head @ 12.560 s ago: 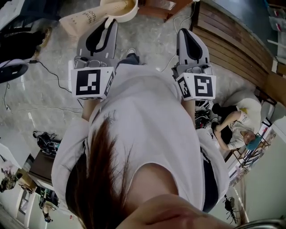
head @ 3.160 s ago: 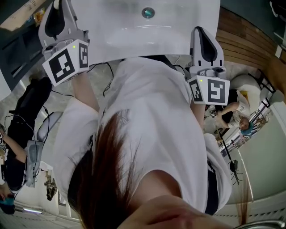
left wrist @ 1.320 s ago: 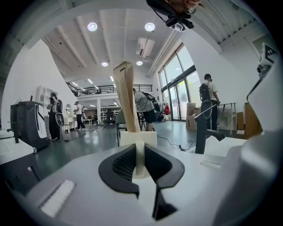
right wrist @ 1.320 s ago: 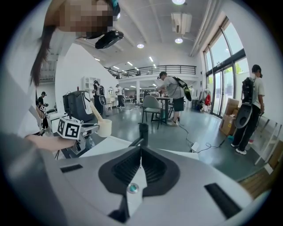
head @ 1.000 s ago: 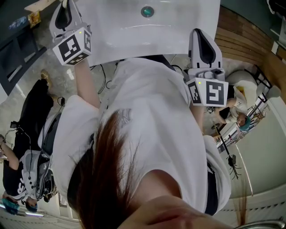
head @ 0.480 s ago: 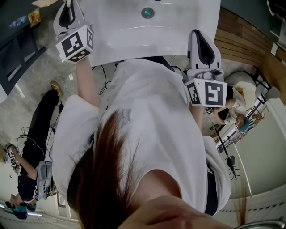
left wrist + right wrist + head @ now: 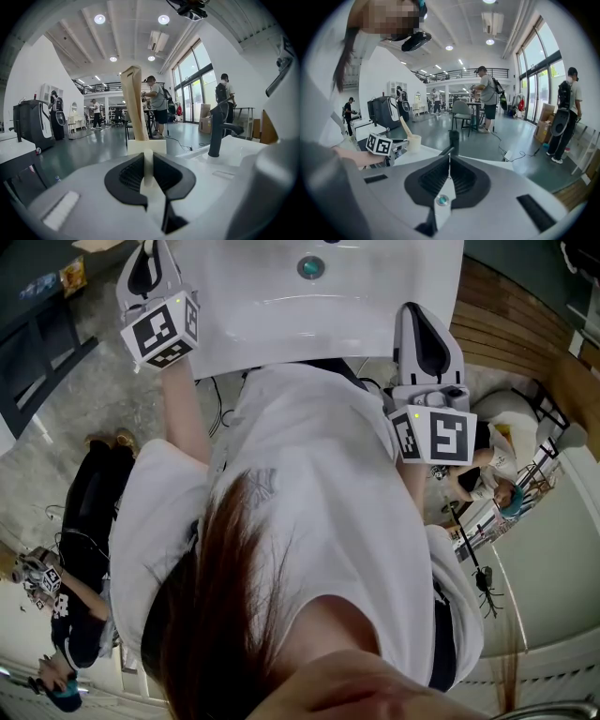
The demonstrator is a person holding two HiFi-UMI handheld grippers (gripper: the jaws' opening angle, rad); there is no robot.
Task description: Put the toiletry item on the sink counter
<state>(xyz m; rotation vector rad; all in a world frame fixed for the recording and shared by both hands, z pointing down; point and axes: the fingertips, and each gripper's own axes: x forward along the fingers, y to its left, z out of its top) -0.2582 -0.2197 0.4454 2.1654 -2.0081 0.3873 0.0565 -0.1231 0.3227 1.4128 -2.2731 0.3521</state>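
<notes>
The toiletry item is a cream tube point(image 7: 132, 103) standing on its wide white cap, flat sealed end up. My left gripper point(image 7: 148, 161) is shut on the cap end and holds the tube upright at the left edge of the white sink counter point(image 7: 281, 324). From the right gripper view the tube point(image 7: 411, 138) shows over the counter's far side, beside the left gripper's marker cube point(image 7: 378, 144). My right gripper point(image 7: 449, 161) is shut with nothing in it and hangs at the sink's right front corner point(image 7: 422, 310).
A black faucet point(image 7: 218, 133) stands on the counter to the right of the tube. The basin's drain point(image 7: 310, 266) lies ahead between the two grippers. Bystanders stand on the hall floor behind the sink, and one point(image 7: 89, 512) at my left. Cables trail under the sink.
My left gripper has edged slightly right, toward the sink, with the tube still in it. The right gripper has not moved. The bystander at my left has shifted.
</notes>
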